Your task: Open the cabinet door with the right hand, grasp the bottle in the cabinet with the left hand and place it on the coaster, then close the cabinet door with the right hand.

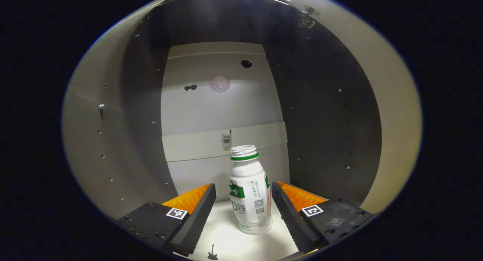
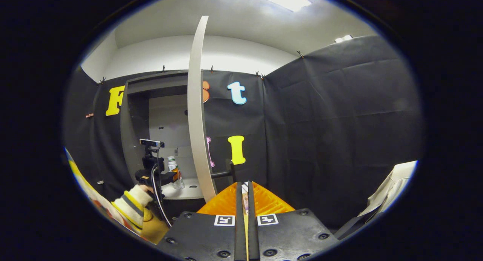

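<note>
Inside cabinet [image 1: 222, 102], bottle [image 1: 249, 191] between open tool [image 1: 244, 200]

Left hand-held gripper [image 1: 243, 200] spread wide, fingers level and pointing straight ahead, one finger [image 1: 196, 215] out to each side with a broad gap between. Seen from the right gripper view, held out forward by a hand [image 2: 145, 188] in a striped sleeve [image 2: 128, 204]. Right hand-held gripper [image 2: 245, 196] closed, fingers together with a thin slit between, pointing forward.
</note>
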Tool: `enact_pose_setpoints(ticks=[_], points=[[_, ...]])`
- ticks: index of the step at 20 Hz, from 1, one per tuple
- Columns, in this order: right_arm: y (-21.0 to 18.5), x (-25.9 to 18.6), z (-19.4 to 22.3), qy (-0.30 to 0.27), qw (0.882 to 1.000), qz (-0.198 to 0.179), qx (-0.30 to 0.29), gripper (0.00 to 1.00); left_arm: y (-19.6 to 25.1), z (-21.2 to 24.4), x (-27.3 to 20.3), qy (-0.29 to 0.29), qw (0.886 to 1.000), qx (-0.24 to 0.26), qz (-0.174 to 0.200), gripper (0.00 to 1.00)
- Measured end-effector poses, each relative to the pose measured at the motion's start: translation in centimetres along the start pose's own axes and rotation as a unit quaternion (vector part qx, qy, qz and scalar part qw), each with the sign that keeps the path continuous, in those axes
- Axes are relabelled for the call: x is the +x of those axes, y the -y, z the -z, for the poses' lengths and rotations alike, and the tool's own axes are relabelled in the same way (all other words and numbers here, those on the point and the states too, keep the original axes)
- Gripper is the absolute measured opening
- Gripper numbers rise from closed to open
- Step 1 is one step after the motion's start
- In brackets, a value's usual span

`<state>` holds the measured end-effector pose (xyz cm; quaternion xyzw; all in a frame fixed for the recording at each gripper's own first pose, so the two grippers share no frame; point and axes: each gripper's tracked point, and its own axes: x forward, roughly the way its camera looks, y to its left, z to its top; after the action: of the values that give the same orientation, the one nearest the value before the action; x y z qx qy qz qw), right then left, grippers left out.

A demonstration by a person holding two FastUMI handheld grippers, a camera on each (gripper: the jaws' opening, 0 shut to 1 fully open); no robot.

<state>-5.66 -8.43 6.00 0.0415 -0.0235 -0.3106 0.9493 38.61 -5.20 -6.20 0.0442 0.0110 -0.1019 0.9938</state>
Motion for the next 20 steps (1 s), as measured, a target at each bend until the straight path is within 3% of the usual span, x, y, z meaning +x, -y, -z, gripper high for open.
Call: enact_pose_setpoints(ticks=[4,9,10,11,15,20], points=[[-0.2,0.2,0.1,-0.004,1.000,0.024,-0.005,0.07,0.3,0.8,2.1,-0.004,1.000,0.015,0.001,0.93],[-0.1,0.0,-0.1,-0.008,0.999,0.041,-0.011,0.07,0.2,2.6,4.0,-0.024,0.999,-0.024,-0.002,0.93],[-0.1,0.0,-0.2,-0.007,0.999,0.039,-0.010,0.07,0.4,2.5,4.2,-0.024,0.999,-0.025,-0.002,0.85],[-0.1,0.1,-0.1,-0.007,0.999,0.038,-0.011,0.07,0.6,2.2,3.4,-0.024,0.999,-0.033,0.006,0.78],[-0.4,0.2,0.1,-0.014,1.000,0.013,-0.007,0.07,1.0,-1.4,-1.3,0.004,0.998,-0.051,0.036,0.76],[-1.2,-0.1,0.4,-0.011,0.998,-0.056,-0.008,0.07,0.5,-6.2,-9.1,0.040,0.998,-0.042,0.026,0.76]])
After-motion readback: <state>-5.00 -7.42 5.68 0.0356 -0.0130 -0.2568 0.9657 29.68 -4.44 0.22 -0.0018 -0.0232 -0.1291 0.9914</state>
